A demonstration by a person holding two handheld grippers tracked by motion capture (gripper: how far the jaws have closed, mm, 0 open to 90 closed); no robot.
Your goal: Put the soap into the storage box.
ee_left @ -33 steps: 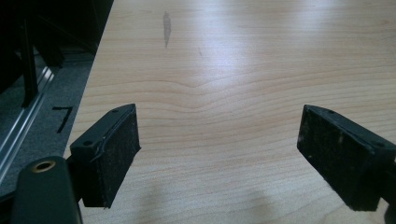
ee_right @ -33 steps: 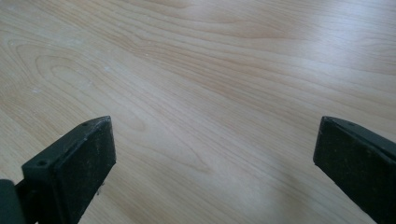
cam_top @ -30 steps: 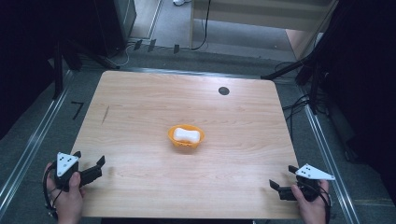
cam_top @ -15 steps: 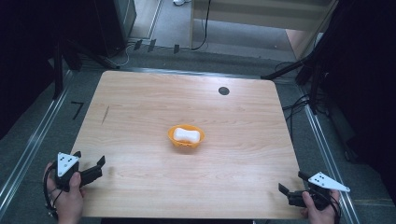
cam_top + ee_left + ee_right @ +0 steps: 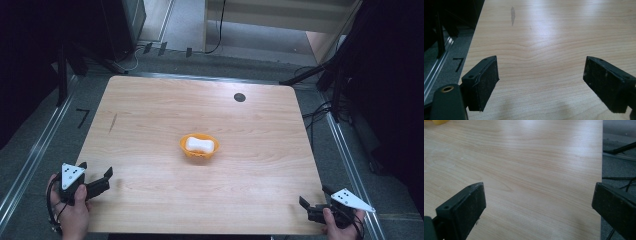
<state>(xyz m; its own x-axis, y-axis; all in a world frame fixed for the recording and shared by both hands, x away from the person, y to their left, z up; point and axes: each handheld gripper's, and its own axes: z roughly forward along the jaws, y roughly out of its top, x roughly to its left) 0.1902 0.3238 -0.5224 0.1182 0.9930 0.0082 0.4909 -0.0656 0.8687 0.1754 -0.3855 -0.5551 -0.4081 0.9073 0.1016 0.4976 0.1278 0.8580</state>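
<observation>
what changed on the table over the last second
The right gripper drew back toward the person and slightly outward, to the table's near right corner, its jaws open and empty. The left gripper stayed at the near left edge, also open. The orange bowl with the white piece did not move.
</observation>
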